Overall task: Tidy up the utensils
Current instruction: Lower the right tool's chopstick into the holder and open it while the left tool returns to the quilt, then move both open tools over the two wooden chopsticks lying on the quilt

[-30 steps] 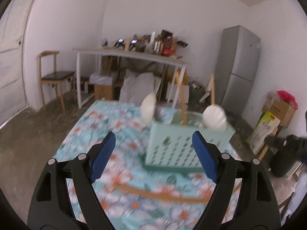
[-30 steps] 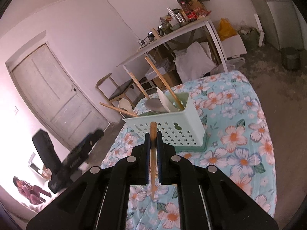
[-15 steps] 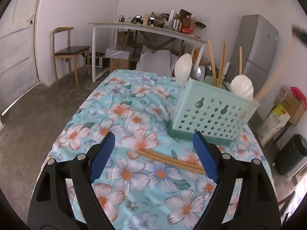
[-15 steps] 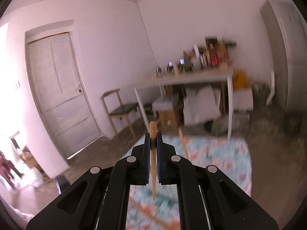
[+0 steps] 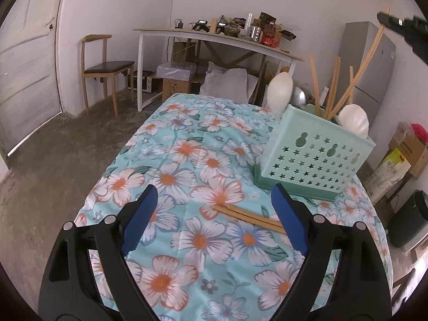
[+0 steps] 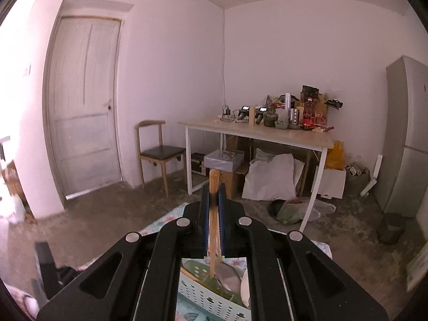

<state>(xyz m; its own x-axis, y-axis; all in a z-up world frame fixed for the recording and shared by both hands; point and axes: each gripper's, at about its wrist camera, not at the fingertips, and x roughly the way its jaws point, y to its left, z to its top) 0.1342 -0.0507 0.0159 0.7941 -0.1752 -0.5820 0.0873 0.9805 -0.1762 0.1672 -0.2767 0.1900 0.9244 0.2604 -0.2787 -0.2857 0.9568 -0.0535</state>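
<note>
A mint green perforated basket [image 5: 315,157] stands on the flowered tablecloth [image 5: 187,176] and holds several wooden chopsticks [image 5: 333,85] and two white spoons [image 5: 279,93]. A pair of loose chopsticks [image 5: 248,215] lies on the cloth in front of the basket. My left gripper [image 5: 214,214] hovers over their near end, open, with nothing gripped. Up at the top right my right gripper [image 5: 385,20] is shut on one chopstick [image 5: 369,58] that slants down into the basket. In the right wrist view the right gripper [image 6: 214,190] pinches that chopstick [image 6: 213,240] above the basket [image 6: 203,291].
Behind the table stand a white desk [image 5: 219,37] with clutter, a wooden chair [image 5: 107,67], a door [image 5: 24,61] and a grey fridge [image 5: 366,61]. Boxes [image 5: 406,152] and a black bin [image 5: 412,219] sit right of the table's edge.
My right gripper rose and rolled upright with the chopstick, ending above the basket. My left gripper tipped down toward the loose chopsticks on the cloth.
</note>
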